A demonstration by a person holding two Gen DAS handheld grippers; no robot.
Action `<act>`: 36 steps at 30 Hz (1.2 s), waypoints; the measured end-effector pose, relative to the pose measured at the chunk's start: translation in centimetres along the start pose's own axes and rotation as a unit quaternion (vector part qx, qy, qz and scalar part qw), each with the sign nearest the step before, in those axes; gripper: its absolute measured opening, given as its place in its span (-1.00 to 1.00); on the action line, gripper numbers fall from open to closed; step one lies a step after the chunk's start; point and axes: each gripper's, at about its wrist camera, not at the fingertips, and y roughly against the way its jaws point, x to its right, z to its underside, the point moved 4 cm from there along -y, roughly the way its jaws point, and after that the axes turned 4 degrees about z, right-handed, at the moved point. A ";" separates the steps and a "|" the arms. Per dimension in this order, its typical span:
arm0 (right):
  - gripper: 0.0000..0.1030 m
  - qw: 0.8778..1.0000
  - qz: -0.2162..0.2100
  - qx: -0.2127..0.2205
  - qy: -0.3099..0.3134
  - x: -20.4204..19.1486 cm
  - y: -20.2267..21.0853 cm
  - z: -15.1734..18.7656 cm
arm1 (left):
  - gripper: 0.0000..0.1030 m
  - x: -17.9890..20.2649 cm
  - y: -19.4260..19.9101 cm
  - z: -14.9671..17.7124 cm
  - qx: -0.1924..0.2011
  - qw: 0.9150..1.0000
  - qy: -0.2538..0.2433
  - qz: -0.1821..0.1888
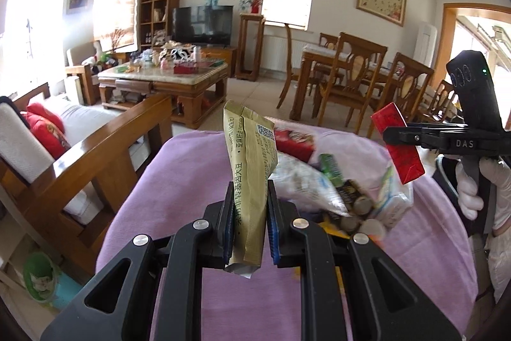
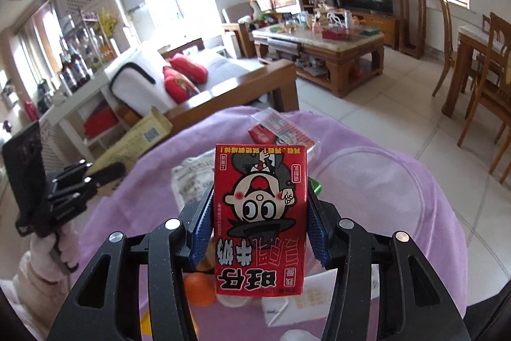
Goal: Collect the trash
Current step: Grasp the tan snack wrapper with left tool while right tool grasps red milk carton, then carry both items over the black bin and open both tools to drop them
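Note:
My left gripper (image 1: 249,213) is shut on a tall olive-gold sachet (image 1: 250,178), held upright above a table under a purple cloth (image 1: 159,213). In the right wrist view the same sachet (image 2: 137,139) sticks out of the left gripper (image 2: 105,173) at the left. My right gripper (image 2: 260,213) is shut on a red milk carton (image 2: 260,219) with a cartoon face, printed side up and upside down. The left wrist view shows that carton (image 1: 399,149) at the right in the right gripper (image 1: 402,138), held by a white-gloved hand (image 1: 472,194). More trash lies on the cloth: a white wrapper (image 1: 303,181), a green item (image 1: 330,168), a red pack (image 2: 281,130).
A wooden sofa (image 1: 105,146) with red cushions (image 1: 48,130) stands left of the table. Beyond it are a coffee table (image 1: 166,79) loaded with items, a TV (image 1: 202,24) and dining chairs (image 1: 351,75). An orange (image 2: 199,288) and a white paper (image 2: 287,299) lie near the right gripper.

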 end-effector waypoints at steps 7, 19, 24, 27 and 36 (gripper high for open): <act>-0.01 0.997 -0.007 0.061 -0.044 2.0 8.6 4.1 | -0.66 6.5 1.2 -1.0 0.025 0.998 -0.025 0.061; -0.01 0.971 0.109 0.126 -0.172 17.3 24.4 16.4 | -0.66 24.2 -2.4 -1.1 0.009 0.974 -0.098 0.205; -0.01 0.953 0.161 0.132 -0.222 23.2 28.3 22.6 | -0.65 30.7 -5.0 0.2 -0.024 0.958 -0.112 0.264; -0.01 0.941 0.182 0.133 -0.252 26.4 29.7 26.1 | -0.65 34.1 -7.1 1.1 -0.047 0.949 -0.122 0.288; -0.01 0.925 0.213 0.121 -0.289 30.5 28.7 31.2 | -0.65 39.1 -11.0 3.8 -0.108 0.940 -0.144 0.291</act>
